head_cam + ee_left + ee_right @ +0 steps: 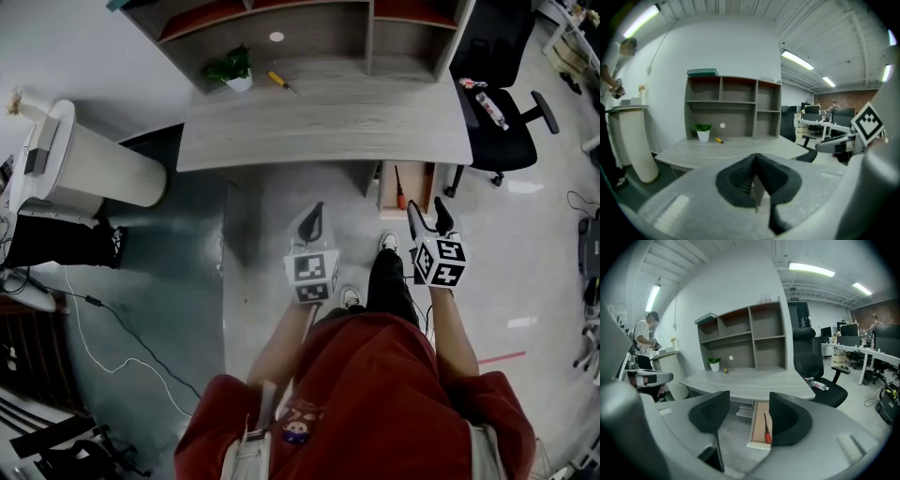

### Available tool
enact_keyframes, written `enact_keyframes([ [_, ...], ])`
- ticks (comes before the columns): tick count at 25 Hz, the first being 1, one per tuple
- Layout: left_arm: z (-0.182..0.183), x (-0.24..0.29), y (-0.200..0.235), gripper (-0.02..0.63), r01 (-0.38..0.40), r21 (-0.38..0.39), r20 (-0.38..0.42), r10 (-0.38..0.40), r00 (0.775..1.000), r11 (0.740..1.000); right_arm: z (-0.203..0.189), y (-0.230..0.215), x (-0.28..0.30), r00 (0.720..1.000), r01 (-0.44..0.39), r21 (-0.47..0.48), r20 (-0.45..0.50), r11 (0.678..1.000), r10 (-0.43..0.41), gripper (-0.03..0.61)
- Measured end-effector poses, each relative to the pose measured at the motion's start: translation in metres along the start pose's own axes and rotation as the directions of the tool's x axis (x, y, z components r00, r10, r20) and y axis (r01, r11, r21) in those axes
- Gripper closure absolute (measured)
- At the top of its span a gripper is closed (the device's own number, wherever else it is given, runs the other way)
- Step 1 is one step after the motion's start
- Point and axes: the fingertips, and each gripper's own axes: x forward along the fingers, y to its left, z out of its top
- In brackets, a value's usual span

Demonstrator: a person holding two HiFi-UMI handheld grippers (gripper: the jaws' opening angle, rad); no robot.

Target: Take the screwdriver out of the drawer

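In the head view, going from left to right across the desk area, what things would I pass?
White pedestal → potted plant → yellow-handled screwdriver → red-handled screwdriver lying in the open drawer → black office chair.

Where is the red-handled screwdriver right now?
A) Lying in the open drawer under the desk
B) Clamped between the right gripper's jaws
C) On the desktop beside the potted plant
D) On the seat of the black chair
A: the red-handled screwdriver lies in the open drawer under the desk, and the right gripper has its jaws apart and empty, short of the drawer.
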Motion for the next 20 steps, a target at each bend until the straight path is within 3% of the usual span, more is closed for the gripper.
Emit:
enact_keyframes([
  [11,-0.022,0.057,-0.015,0.614,-0.003,-0.013,-0.066,0.002,0.998,1.0,-0.015,-0.034,0.048,0.997,-0.029,0.013,-0.078,0.999,0.03,0.33],
  [20,-0.058,0.108,-0.026,0.614,-0.008,-0.003,-0.072,0.008,0.997,1.0,-0.064,-0.062,0.101,0.984,-0.038,0.005,-0.172,0.999,0.038,0.33],
])
